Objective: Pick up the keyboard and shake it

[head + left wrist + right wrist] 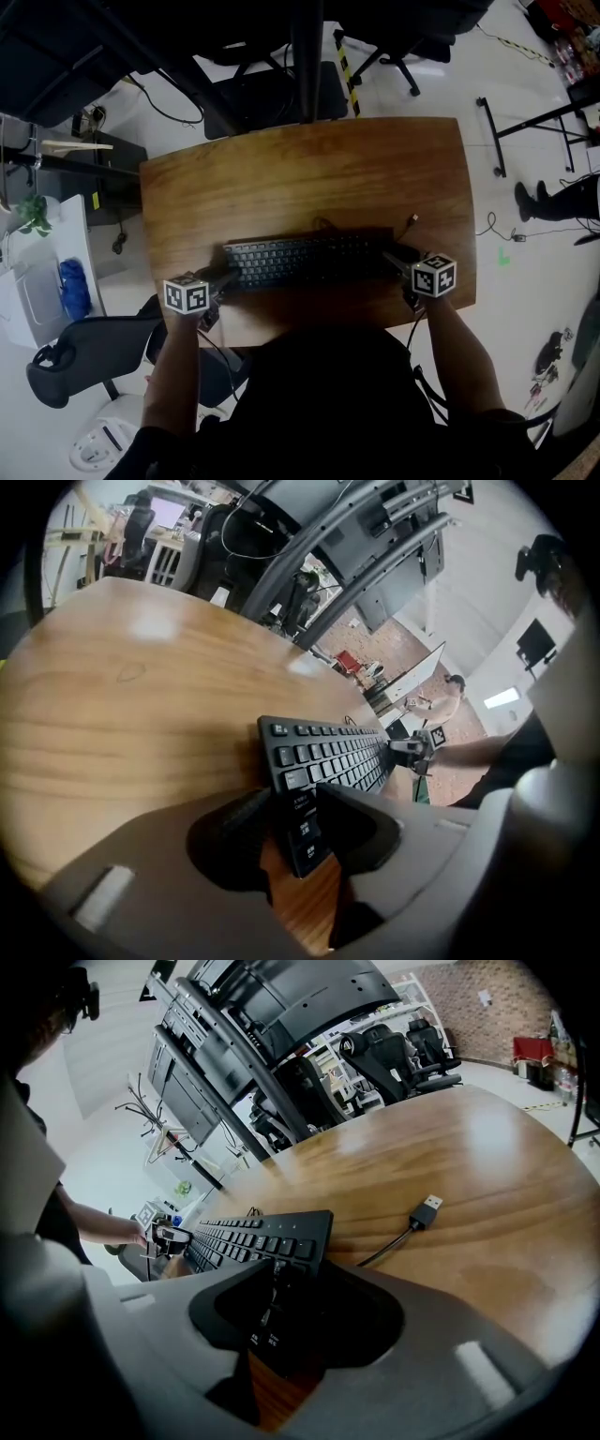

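Note:
A black keyboard (305, 260) lies flat on the wooden table (309, 178), near its front edge. My left gripper (225, 279) is at the keyboard's left end and my right gripper (398, 258) at its right end. In the left gripper view the keyboard's end (302, 832) stands between the jaws of the left gripper (295, 827), with a strip of bare wood showing beside it. The right gripper view shows the other end (272, 1321) inside the right gripper (281, 1321) in the same way. Both stand open around the ends.
The keyboard's loose USB plug (427, 1211) and cable lie on the table behind its right end. A grey office chair (84, 352) stands at the front left, and black chairs (394, 47) behind the table. Someone's legs (553, 202) show at the far right.

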